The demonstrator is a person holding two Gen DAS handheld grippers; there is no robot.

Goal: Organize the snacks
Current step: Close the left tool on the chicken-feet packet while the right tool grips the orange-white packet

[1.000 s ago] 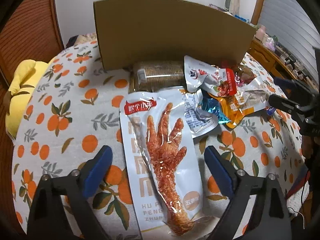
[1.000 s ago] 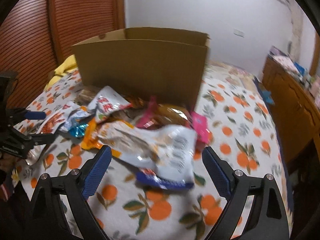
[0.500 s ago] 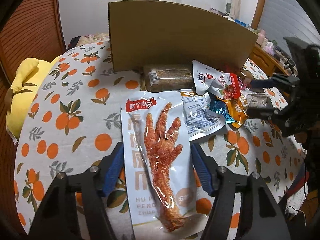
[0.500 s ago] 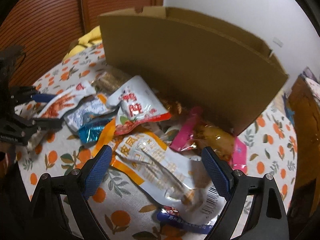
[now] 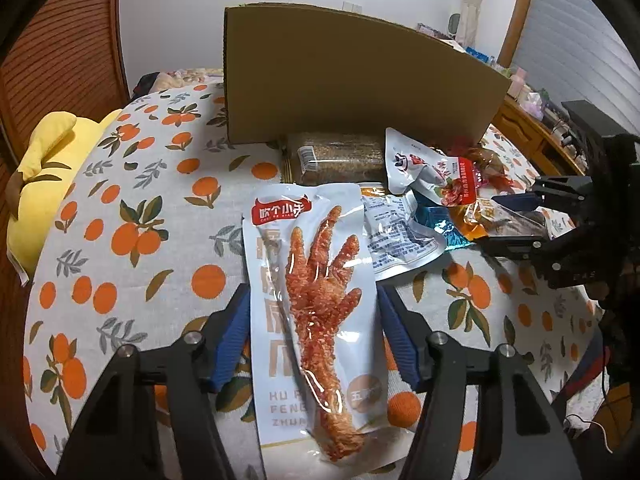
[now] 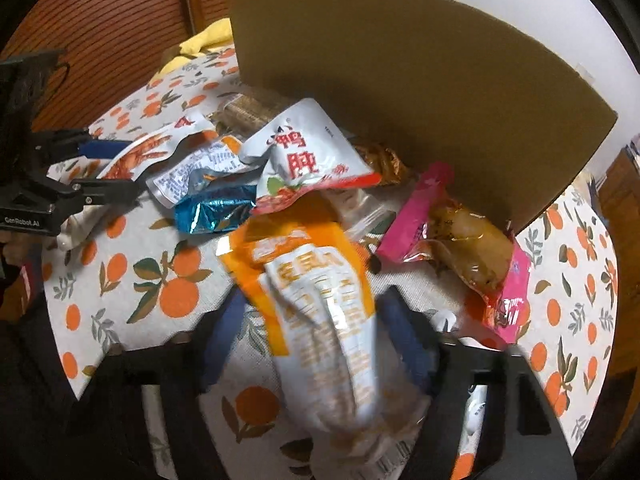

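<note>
Left gripper [image 5: 312, 320] clamped on the chicken-foot packet [image 5: 316, 300]: long, white, clear-windowed over a reddish breaded claw, red label at the far end, lying flat on the orange-print cloth [image 5: 132, 216]. Right gripper [image 6: 316, 328] squeezed onto the orange-and-white pouch [image 6: 316, 304], crumpled and blurred, near the pile. Beyond: white-and-red pouch [image 6: 304, 156], blue foil packet [image 6: 212, 208], pink packet [image 6: 452, 236], all just in front of the cardboard box [image 6: 400, 80].

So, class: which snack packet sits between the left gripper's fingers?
The chicken-foot packet: long and white, showing a red spiced foot, it lies apart from the heaped packets.
</note>
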